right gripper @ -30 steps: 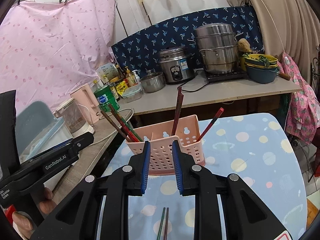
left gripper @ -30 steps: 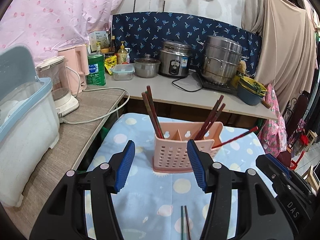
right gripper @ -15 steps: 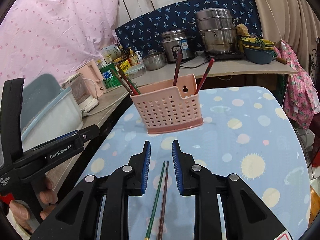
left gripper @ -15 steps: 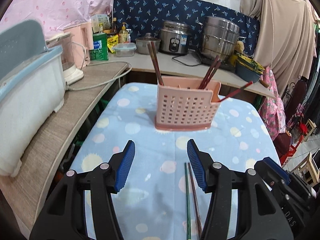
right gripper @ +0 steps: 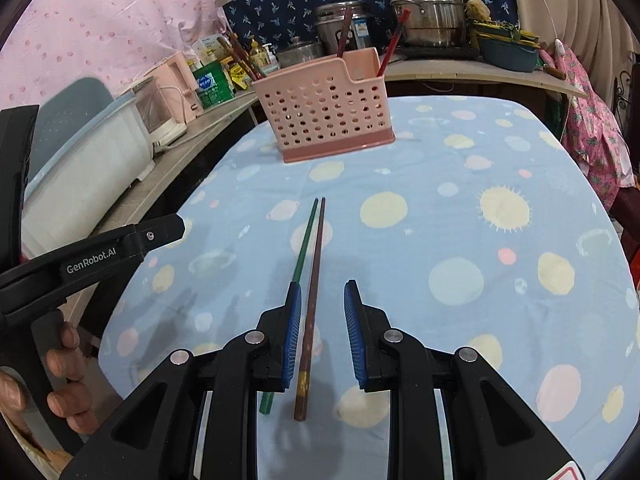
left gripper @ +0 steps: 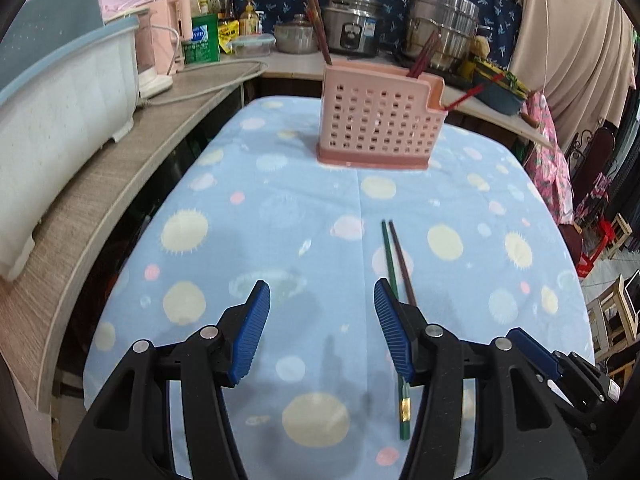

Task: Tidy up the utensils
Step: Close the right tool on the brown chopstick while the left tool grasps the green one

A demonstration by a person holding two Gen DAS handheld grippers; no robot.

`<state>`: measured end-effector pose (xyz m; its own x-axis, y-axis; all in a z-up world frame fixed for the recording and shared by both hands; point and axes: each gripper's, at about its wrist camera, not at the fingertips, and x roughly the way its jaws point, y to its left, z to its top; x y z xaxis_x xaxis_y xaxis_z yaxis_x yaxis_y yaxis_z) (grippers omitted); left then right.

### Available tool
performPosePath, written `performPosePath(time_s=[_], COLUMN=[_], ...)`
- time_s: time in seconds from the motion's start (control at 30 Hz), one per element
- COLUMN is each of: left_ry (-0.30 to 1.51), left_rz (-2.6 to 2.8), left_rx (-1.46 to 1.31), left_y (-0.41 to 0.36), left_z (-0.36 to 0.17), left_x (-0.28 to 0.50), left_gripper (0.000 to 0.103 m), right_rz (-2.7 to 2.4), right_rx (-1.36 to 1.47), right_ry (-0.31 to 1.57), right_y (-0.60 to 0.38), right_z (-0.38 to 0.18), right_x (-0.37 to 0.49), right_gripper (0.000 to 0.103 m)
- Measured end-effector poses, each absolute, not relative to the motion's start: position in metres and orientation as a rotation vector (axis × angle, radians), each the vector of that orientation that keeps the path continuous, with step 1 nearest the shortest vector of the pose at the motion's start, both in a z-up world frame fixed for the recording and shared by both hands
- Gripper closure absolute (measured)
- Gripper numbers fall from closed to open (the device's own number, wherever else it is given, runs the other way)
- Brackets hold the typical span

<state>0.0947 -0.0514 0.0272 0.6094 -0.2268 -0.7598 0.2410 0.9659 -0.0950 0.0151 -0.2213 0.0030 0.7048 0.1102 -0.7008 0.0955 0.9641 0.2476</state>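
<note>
Right gripper [right gripper: 319,322] spread partway, empty, hovering low over two loose chopsticks on the blue dotted cloth [right gripper: 460,208] covering the bench. Brown chopstick [right gripper: 312,304] runs between its blue pads, not touching either; green chopstick [right gripper: 305,240] lies just beside it on the left, passing under the left pad. Left gripper [left gripper: 322,328] spread wide, empty, above bare cloth; in its view the green chopstick [left gripper: 387,248] and brown chopstick [left gripper: 400,256] sit by its right finger. Pink perforated utensil holder [right gripper: 326,106] stands upright at the far end of the cloth, well apart from the loose pair, with several red-brown chopsticks [right gripper: 388,46] leaning inside
</note>
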Motion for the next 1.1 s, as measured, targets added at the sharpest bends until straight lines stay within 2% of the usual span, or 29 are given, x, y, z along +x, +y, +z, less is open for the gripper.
performPosePath(time_s=[0.3,0.43,0.6,0.73,0.83,1.1], left_ry=[0.94,0.955,0.972,0.982,0.985,0.996], left_rz=[-0.282,-0.281,-0.282,-0.279,-0.28,-0.305], left_rx=[0.048,0.062,0.074,0.079,0.085,0.106], left_y=[-0.05,-0.049,-0.048,-0.047,-0.048,-0.056], left_z=[0.0,-0.007,-0.015,-0.018,-0.02,-0.024], left_x=[0.074,0.066,0.059,0.059,0.058,0.054], left_gripper=[0.051,0.043,0.042,0.041,0.041,0.038], right_rz=[0.03,0.044,0.053,0.051,0.049,0.017], right_rx=[0.239,0.225,0.208,0.202,0.192,0.206], right_ry=[0.868,0.885,0.905,0.917,0.926,0.914], right_y=[-0.199,-0.191,-0.185,-0.183,-0.182,-0.193], right_z=[-0.029,-0.036,-0.045,-0.05,-0.053,-0.055], right_x=[-0.005,-0.007,-0.007,-0.006,-0.005,-0.007], right_gripper=[0.08,0.08,0.08,0.084,0.094,0.096])
